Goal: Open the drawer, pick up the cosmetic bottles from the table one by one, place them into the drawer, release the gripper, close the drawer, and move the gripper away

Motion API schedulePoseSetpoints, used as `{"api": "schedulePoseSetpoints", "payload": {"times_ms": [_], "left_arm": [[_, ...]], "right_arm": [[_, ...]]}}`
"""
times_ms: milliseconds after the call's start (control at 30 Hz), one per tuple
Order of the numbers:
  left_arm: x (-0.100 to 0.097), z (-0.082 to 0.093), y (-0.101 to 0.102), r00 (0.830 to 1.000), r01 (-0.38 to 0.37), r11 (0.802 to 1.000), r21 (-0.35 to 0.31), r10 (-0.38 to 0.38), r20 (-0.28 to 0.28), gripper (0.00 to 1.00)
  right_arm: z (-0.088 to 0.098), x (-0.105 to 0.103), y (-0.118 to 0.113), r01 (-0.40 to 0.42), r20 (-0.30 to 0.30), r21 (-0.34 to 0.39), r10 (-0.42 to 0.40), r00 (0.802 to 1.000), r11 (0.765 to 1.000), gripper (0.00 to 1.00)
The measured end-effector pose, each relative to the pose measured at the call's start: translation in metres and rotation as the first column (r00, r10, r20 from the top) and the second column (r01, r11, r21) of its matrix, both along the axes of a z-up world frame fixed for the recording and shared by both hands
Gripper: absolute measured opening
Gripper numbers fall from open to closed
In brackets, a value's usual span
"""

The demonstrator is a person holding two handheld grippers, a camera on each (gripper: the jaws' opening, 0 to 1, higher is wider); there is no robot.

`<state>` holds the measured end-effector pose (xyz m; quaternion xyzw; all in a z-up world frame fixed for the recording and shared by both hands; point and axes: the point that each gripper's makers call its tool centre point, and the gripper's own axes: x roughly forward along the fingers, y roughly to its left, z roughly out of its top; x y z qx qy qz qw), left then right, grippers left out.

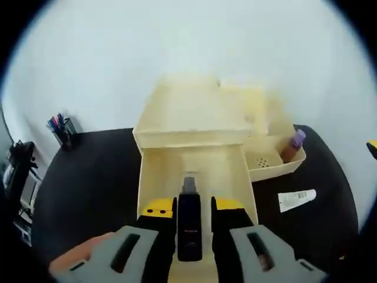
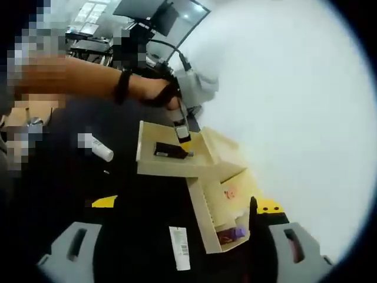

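**A:** What does the left gripper view give you?

**B:** The left gripper (image 1: 191, 206), grey-bodied with yellow-tipped black jaws, is clenched on a slim black cosmetic bottle with a grey cap (image 1: 189, 221). The bottle stands between the jaws, cap pointing away, above the pulled-out drawer (image 1: 153, 171) of a cream plastic desktop organiser (image 1: 194, 112). There is reddish print on the bottle's front, too blurred to read.

**A:** And around it?

**B:** The organiser sits on a black table (image 1: 88, 177). Its open side tray on the right holds a brown bottle with a purple cap (image 1: 293, 146), leaning against the tray wall. A white squeeze tube with dark printing (image 1: 296, 199) lies flat on the table near that tray; the text is illegible. A black pen cup with red and blue pens (image 1: 63, 131) stands at the far left of the table.

**A:** The right gripper view?

**B:** The right gripper (image 2: 177, 247) shows its grey body at the bottom; one black jaw with a yellow tip rises at the right, the other I can't make out, so I cannot tell whether it's released or closed. Beyond, a person's hand (image 2: 168, 94) with a dark wristband holds the left gripper over the open drawer, the black bottle hanging down from it. A dark flat cosmetic item (image 2: 171, 151) already lies in the drawer. A second white tube (image 2: 95, 147) lies on the table to the left.
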<state>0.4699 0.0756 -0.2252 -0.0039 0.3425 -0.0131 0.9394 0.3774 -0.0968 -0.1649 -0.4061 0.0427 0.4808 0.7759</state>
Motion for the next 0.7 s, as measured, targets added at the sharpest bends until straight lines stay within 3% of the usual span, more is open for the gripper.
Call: {"api": "schedulePoseSetpoints", "payload": {"times_ms": [200,333,633,700], "left_arm": [[-0.003,0.038,0.003,0.991,0.074,0.997,-0.027,-0.07,0.113,0.27],[-0.019,0.053,0.004,0.982,0.097,0.995,-0.019,-0.092,0.168,0.33],[-0.054,0.075,0.016,0.932,0.159,0.987,0.035,-0.161,0.325,0.49],[-0.059,0.081,0.019,0.909,0.172,0.984,0.038,-0.173,0.379,0.53]], "right_arm": [[-0.003,0.006,0.003,0.019,-0.006,0.001,-0.019,1.0,1.0,0.84],[-0.007,0.008,0.01,0.019,-0.019,-0.001,-0.019,1.0,1.0,0.86],[-0.012,0.014,0.021,0.037,-0.032,0.005,-0.037,0.999,0.999,0.88],[-0.012,0.016,0.023,0.041,-0.033,0.014,-0.041,0.999,0.999,0.9]]}}
